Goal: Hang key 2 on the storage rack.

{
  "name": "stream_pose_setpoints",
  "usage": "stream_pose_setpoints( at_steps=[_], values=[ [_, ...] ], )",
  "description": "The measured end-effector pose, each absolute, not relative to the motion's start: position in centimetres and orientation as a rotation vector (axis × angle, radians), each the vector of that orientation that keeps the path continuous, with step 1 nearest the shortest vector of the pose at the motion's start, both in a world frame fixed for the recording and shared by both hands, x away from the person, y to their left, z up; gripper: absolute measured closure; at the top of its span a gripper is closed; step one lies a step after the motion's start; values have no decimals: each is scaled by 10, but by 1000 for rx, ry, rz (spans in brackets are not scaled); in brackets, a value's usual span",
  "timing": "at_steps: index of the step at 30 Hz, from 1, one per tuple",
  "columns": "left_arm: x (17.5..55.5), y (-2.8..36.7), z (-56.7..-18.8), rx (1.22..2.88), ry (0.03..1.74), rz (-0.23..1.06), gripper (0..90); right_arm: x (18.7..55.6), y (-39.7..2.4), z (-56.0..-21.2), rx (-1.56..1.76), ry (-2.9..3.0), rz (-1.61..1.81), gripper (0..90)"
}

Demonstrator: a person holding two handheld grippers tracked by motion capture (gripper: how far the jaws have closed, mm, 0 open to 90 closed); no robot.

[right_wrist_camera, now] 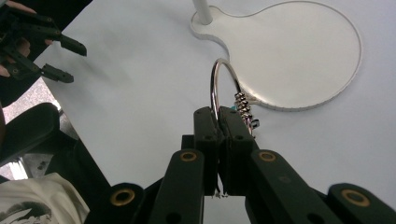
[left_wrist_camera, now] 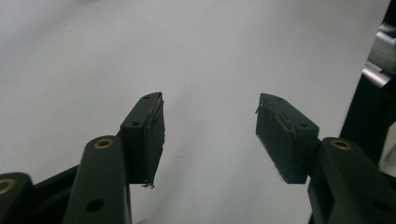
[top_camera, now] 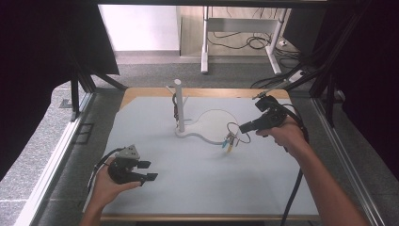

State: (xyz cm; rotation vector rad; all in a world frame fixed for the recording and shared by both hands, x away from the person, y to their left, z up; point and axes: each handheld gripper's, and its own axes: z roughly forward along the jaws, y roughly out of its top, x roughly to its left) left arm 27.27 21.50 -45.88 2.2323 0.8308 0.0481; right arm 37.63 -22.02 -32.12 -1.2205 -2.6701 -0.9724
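My right gripper is clenched on the key ring, lifted right of the white stand; left gripper released (idle, near-left). The thin ring could slip and drop.

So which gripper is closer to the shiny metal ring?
Right. The right gripper is shut on the metal ring, lifting it beside the white stand base. The left gripper sits open, far off near the table's front edge.

White stand upright on pale mat; grey carpet around; desk legs behind.
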Motion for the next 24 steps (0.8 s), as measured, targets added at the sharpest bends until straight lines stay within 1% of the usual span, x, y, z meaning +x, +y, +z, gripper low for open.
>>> stream_pose_setpoints(
  at_steps=[3,17,24],
  values=[
    [275,219,-462,2232,861,54,426,380,-221,-318,-1231,-2670,-963,869],
    [274,219,-461,2243,848,45,425,397,-215,-299,-1256,-2685,-1012,869],
    [274,218,-462,2234,850,44,424,406,-208,-293,-1265,-2694,-976,869]
  ],
)
